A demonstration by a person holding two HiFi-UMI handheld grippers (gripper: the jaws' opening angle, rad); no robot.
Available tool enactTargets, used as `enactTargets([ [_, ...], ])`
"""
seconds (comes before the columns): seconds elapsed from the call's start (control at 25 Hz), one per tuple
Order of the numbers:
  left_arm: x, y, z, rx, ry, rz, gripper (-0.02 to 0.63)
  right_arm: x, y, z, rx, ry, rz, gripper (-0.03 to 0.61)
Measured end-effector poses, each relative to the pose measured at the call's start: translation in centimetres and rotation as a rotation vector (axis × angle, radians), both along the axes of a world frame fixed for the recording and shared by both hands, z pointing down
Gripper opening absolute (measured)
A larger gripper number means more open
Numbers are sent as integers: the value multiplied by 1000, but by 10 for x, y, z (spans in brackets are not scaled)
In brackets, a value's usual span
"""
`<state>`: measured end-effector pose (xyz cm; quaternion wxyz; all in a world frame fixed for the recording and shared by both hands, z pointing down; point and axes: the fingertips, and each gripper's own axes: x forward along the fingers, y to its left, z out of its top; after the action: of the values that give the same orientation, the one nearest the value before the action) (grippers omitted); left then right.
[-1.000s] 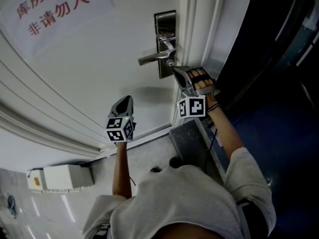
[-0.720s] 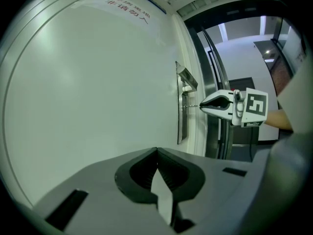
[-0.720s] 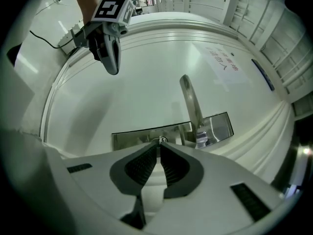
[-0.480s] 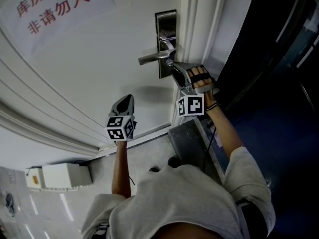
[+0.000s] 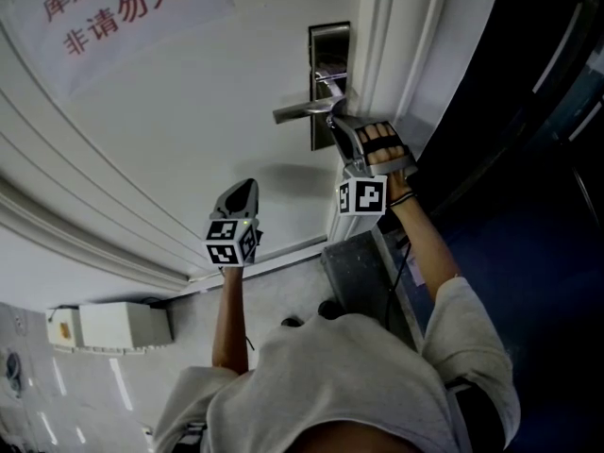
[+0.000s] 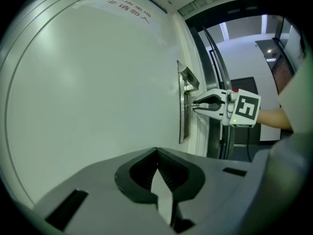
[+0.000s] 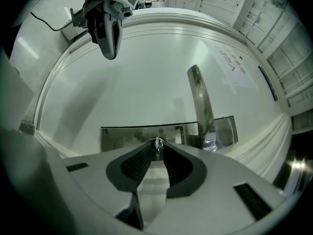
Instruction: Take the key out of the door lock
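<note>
Since a second ago our right tool has edged in on the shiny metal lock plate. Its ribbed dark pads, just closing, stand apart around the small silver key seated in that plate, beside the slim lever handle. Our left tool hangs pinched together, empty, before the smooth white door.

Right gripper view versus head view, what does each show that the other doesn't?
Only the right gripper view shows the key in the lock plate, between the right gripper jaws, which have just been closing and don't yet press it. Only the head view shows the person's grey top and the right gripper's marker cube. Both show the handle, lock plate, red-lettered sign and left gripper.
</note>
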<state>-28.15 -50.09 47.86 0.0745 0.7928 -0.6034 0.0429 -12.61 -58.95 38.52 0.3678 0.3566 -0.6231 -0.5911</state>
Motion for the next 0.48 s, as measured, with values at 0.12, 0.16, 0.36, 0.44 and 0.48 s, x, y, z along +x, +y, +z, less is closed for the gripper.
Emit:
enactTargets([
  [0.12,-5,0,0,-1,-6,-9,18,-3,-4,-2,15,-9,5,54],
  [0.16,-6,0,0,-1,-6,-12,18,-3,-5,-2,18,-9,8,51],
  [0.36,-8,-2,-1,2,-11,-17,18,-4,-8,0,59,3,16,32],
  [0.44,-7,-3,-1,3,-13,-14,18,-4,-8,-1,71,2,23,31],
  [0.48,-5,-3,-1,0,-12,-12,18,-4,-9,-1,73,2,25,31],
])
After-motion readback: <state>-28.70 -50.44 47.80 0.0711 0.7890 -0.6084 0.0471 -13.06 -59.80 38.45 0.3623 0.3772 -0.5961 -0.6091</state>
